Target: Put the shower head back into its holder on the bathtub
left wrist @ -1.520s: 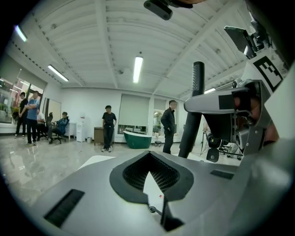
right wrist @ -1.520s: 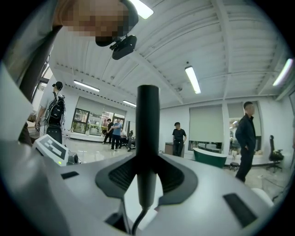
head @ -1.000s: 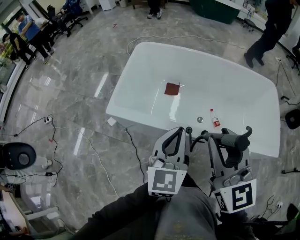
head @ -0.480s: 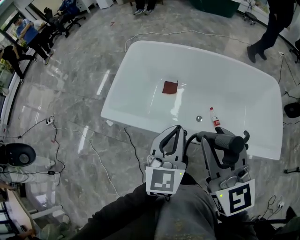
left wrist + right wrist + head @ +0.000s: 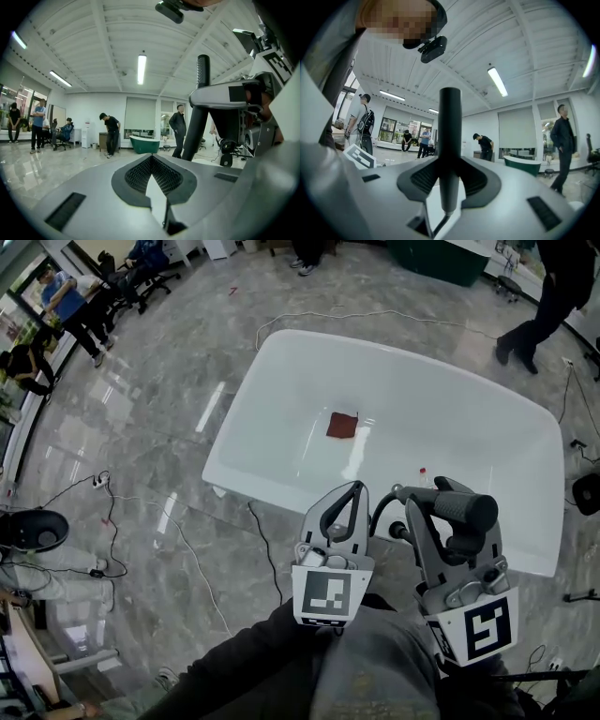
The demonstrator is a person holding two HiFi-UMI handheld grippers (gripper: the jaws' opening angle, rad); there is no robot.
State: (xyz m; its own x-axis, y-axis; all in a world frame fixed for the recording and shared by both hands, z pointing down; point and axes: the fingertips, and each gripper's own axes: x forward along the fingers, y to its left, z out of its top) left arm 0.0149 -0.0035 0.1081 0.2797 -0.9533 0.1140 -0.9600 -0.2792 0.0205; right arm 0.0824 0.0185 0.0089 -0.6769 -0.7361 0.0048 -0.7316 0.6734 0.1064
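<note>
A white bathtub (image 5: 267, 486) stands on the grey marble floor below me. My right gripper (image 5: 442, 514) is held over the tub's near rim, shut on the dark shower head (image 5: 461, 509). Its black hose (image 5: 382, 508) loops down to the left. In the right gripper view the handle (image 5: 450, 131) stands upright between the jaws of the right gripper (image 5: 450, 176). My left gripper (image 5: 351, 493) hovers just left of it, shut with nothing in it (image 5: 152, 159). The left gripper view shows the handle (image 5: 200, 89) at right. I cannot make out a holder.
A red cloth (image 5: 341, 425) lies on the tub's bottom, and a small bottle (image 5: 422, 472) peeks out beside the shower head. Cables (image 5: 192, 554) trail over the floor at left. People sit at the far left (image 5: 56, 310), and one walks at the upper right (image 5: 544, 296).
Both grippers have risen a little toward the camera. The shower head now covers the drain and most of the bottle. Both grips are unchanged.
</note>
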